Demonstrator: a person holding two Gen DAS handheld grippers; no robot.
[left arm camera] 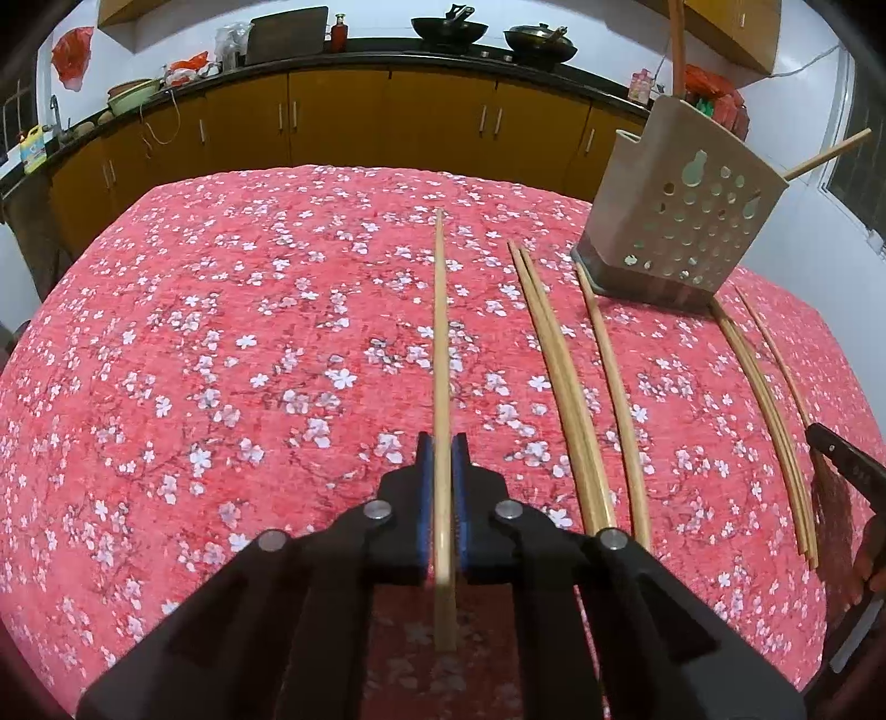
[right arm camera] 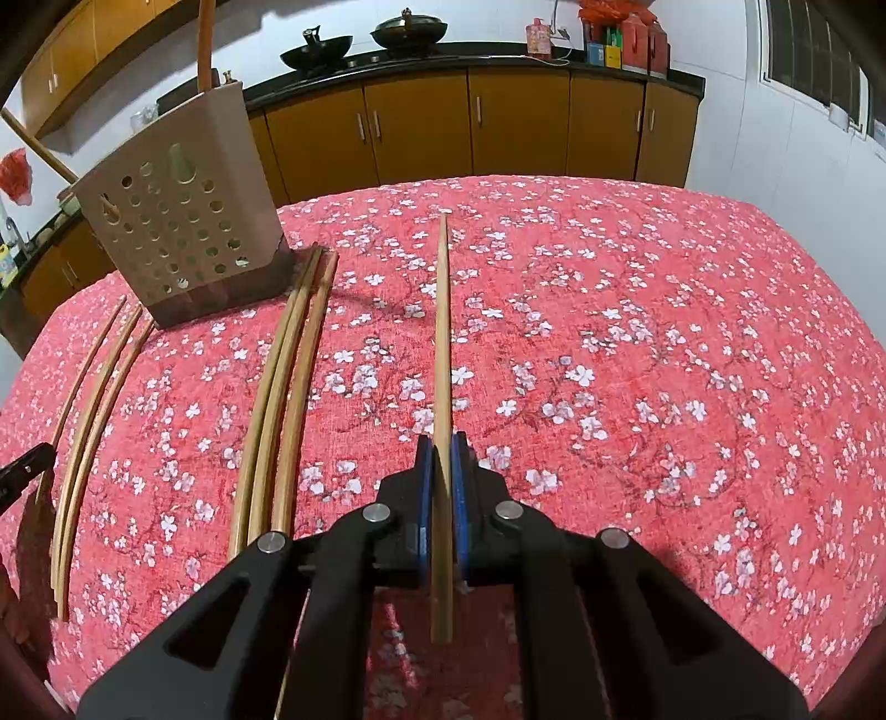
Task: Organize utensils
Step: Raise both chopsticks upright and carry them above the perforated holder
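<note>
My left gripper [left arm camera: 442, 443] is shut on a wooden chopstick [left arm camera: 441, 343] that points forward over the red floral tablecloth [left arm camera: 249, 343]. My right gripper [right arm camera: 442, 440] is shut on another chopstick [right arm camera: 442, 332], also pointing forward. Several loose chopsticks lie on the cloth: a pair [left arm camera: 554, 376], a single one [left arm camera: 614, 387] and more at the right [left arm camera: 769, 404]; in the right wrist view they lie to the left [right arm camera: 282, 387] and far left [right arm camera: 88, 404]. A beige perforated utensil holder [left arm camera: 692, 216] stands at the back right, also shown in the right wrist view [right arm camera: 177, 216], with a chopstick and a wooden handle in it.
Yellow kitchen cabinets [left arm camera: 387, 116] with a dark counter run behind the table, carrying woks [left arm camera: 448, 27] and bottles. The other gripper's black tip shows at the right edge [left arm camera: 847, 471] and at the left edge in the right wrist view [right arm camera: 22, 471]. A window [right arm camera: 819, 61] is at the right.
</note>
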